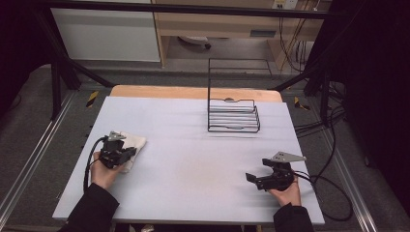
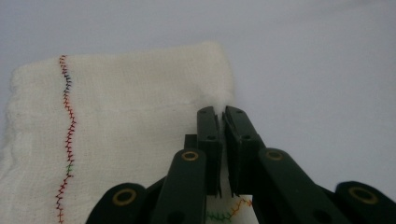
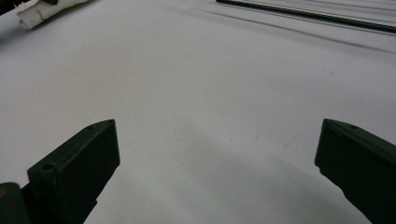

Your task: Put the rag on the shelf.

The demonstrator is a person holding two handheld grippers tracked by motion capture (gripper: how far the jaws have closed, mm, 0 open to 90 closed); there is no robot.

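Observation:
A folded cream cloth (image 1: 134,144) lies at the table's left side. Coloured zigzag stitching runs down the cloth (image 2: 116,121) in the left gripper view. My left gripper (image 1: 126,153) sits on the cloth's near right edge, and its jaws (image 2: 221,114) are shut on a pinch of the cloth's edge. My right gripper (image 1: 251,180) rests low over bare table at the front right, pointing left. Its jaws (image 3: 215,154) stand wide apart with nothing between them. A corner of the cloth (image 3: 44,11) shows far off at the upper left of the right gripper view.
A black wire rack (image 1: 233,115) with a tall back frame stands at the table's back, right of centre; its base wire (image 3: 303,14) crosses the top of the right gripper view. The white table top (image 1: 193,164) is bare between the grippers. Cables trail off the right edge.

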